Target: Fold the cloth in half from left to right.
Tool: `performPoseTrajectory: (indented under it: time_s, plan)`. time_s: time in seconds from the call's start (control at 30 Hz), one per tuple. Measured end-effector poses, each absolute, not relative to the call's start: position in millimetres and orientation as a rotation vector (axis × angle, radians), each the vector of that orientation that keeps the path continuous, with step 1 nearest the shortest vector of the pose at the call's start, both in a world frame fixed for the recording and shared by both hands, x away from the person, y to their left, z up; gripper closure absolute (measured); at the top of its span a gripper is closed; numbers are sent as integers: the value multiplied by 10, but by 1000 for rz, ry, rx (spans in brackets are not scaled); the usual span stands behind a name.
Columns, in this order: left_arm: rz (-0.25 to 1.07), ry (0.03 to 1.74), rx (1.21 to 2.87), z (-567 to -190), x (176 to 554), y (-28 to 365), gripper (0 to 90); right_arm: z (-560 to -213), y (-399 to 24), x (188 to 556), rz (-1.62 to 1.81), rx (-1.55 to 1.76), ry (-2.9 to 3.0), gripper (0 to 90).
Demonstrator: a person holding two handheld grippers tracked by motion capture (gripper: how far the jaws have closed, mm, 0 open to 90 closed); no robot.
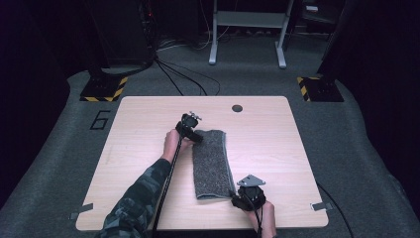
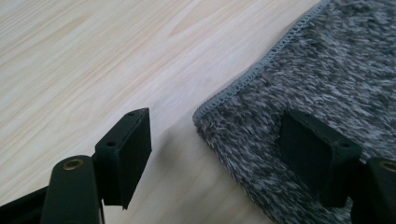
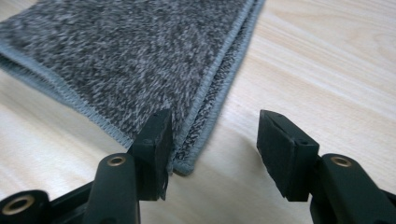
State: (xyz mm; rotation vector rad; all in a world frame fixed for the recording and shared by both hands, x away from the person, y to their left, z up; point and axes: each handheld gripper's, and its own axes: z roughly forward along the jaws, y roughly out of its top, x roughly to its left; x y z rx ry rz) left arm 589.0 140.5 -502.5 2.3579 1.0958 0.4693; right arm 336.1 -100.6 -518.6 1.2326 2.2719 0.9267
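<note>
Both grippers open at folded grey towel point(image 1: 212, 163) corners.

- desk point(image 1: 148, 119): light wood-grain top, rounded corners
- round grommet hole point(image 1: 237, 108) near the desk's far edge, right of centre
- tape tabs at the near corners: left point(image 1: 80, 210), right point(image 1: 321, 206)
- grey carpet floor point(image 1: 361, 148) all around, digit "6" point(image 1: 100, 120) marked left of the desk
- two black stand bases with yellow-black hazard stripes: far left point(image 1: 104, 89), far right point(image 1: 319, 88)
- black cables point(image 1: 183, 77) run across the floor behind the desk
- grey metal frame legs point(image 1: 247, 29) at the back
</note>
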Motion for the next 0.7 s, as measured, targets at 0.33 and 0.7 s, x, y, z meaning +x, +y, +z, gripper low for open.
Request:
performPoseTrajectory:
  time_s: [0.33, 0.7]
  plan:
    - [405, 1083, 2339, -5012, 5878, 1394, 220, -5183, -985, 3323, 953, 1262, 2273, 429]
    - [328, 1111, 2272, -4961, 5783, 1588, 162, -5040, -1125, 3596, 1074, 1258, 2285, 307]
